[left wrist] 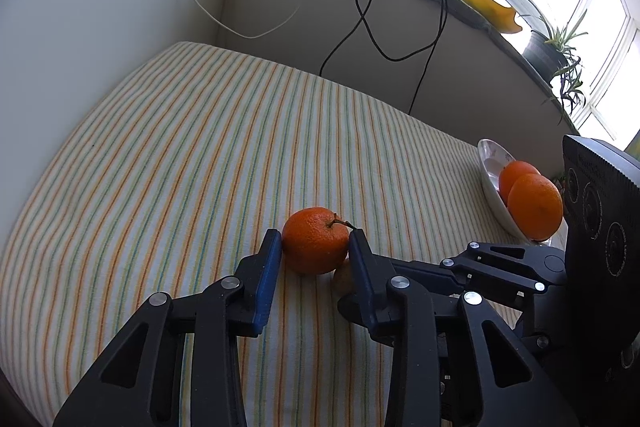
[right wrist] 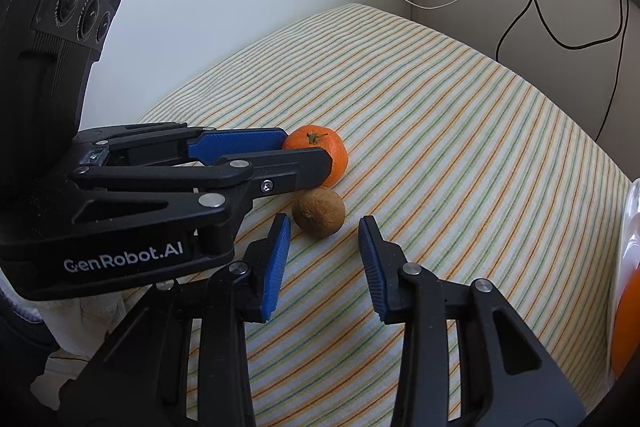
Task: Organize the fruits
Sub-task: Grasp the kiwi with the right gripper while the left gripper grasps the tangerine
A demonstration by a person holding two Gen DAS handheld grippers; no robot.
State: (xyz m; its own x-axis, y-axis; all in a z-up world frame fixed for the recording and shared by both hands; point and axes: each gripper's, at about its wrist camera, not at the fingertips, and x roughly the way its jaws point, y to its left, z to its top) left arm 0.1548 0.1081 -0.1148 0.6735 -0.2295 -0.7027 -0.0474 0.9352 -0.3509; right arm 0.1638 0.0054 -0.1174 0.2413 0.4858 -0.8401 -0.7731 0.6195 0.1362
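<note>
An orange tangerine with a stem (left wrist: 316, 241) lies on the striped cloth, and my left gripper (left wrist: 315, 241) has closed its blue pads on both sides of it. In the right wrist view the same tangerine (right wrist: 325, 150) sits between the left gripper's fingers (right wrist: 308, 151). A small brown, dried fruit (right wrist: 319, 212) lies just in front of it, partly hidden in the left view (left wrist: 342, 279). My right gripper (right wrist: 324, 231) is open, its fingers either side of and just short of the brown fruit. A white bowl (left wrist: 490, 163) holds two oranges (left wrist: 534, 207) at the right.
The striped cloth (left wrist: 180, 155) covers a cushion against a white wall. Black and white cables (left wrist: 400, 23) hang down the backrest behind. Potted plants (left wrist: 556, 51) and a yellow object stand on the window ledge. The bowl's rim (right wrist: 630, 223) shows at the right edge.
</note>
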